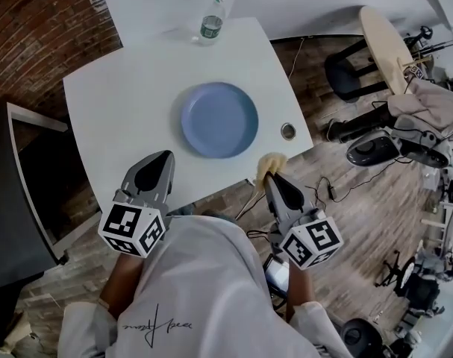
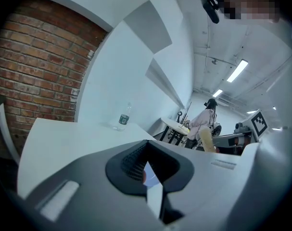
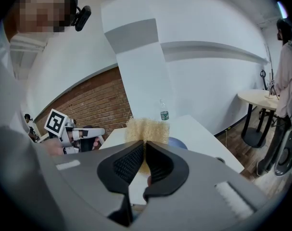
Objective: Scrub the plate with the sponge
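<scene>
At the table's near edge: you hold both grippers short of the white table (image 1: 122, 103), with the scrub not yet begun.
Plate: the blue plate (image 1: 219, 119) lies mid-table at your 12 o'clock, with nothing touching it.
Sponge: the tan sponge (image 1: 272, 162) hangs by the table edge, at 5 o'clock from the plate and apart from it.
Right gripper: your right gripper (image 1: 274, 177) is clamped tight on the sponge.
Left gripper: your left gripper (image 1: 159, 164), at 7 o'clock from the plate, has its jaws together on nothing.
Left to do: you must carry the sponge to the plate and do all the scrubbing, by this reading.
Head view alone: it shows the gap between sponge and plate.
Right gripper view alone: it shows ribbed pads biting the sponge.
Left gripper view alone: it shows empty jaws, closed.
</scene>
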